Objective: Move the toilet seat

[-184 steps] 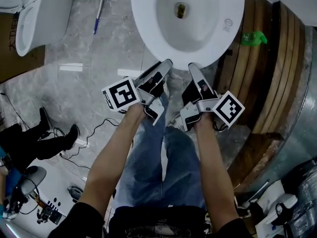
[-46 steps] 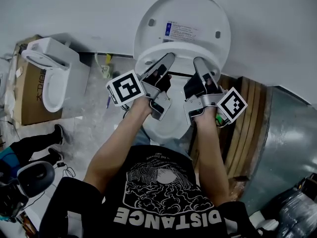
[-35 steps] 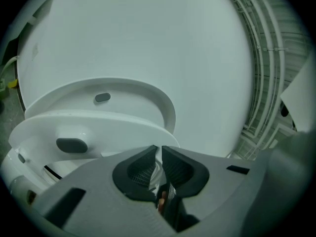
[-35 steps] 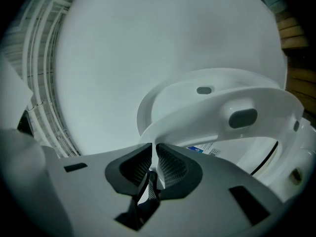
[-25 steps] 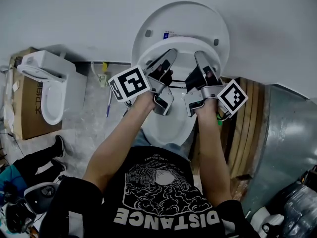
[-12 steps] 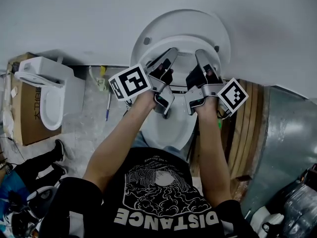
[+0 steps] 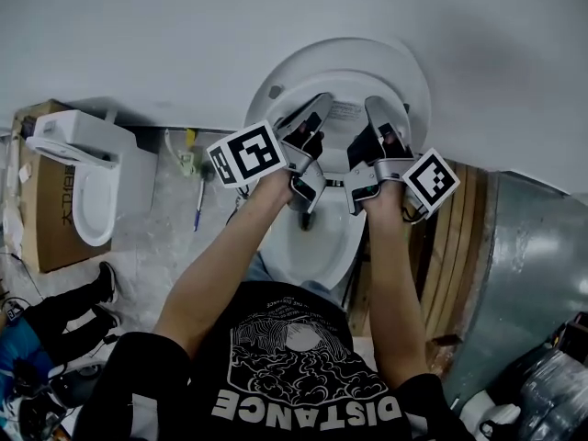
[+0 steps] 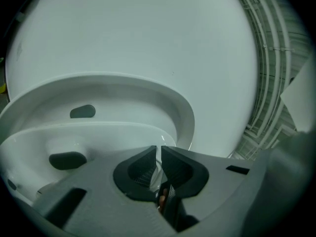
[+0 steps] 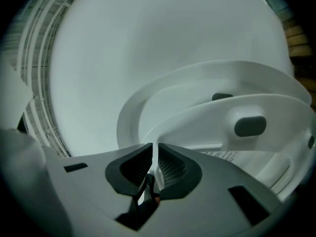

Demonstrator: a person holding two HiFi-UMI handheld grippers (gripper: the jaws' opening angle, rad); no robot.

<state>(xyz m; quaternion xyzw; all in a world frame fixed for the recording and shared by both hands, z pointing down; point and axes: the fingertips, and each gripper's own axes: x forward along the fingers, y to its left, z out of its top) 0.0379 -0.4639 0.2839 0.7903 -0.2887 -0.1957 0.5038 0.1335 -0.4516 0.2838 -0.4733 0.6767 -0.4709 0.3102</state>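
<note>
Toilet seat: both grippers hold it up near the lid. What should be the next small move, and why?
Probably tip the toilet seat back until it rests on the raised lid. The left gripper and the right gripper each clamp its rim, and a gap shows between seat and lid, so opening now would likely let it fall.

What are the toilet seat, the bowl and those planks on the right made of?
Seat: likely moulded plastic, white and smooth with a soft sheen; it looks thin-walled, with dark, rubbery-looking bumpers underneath.
Bowl: probably glazed ceramic, judging by its glossy white, thick rim.
Planks: wood, brown and matt, with seams showing between the boards.
</note>
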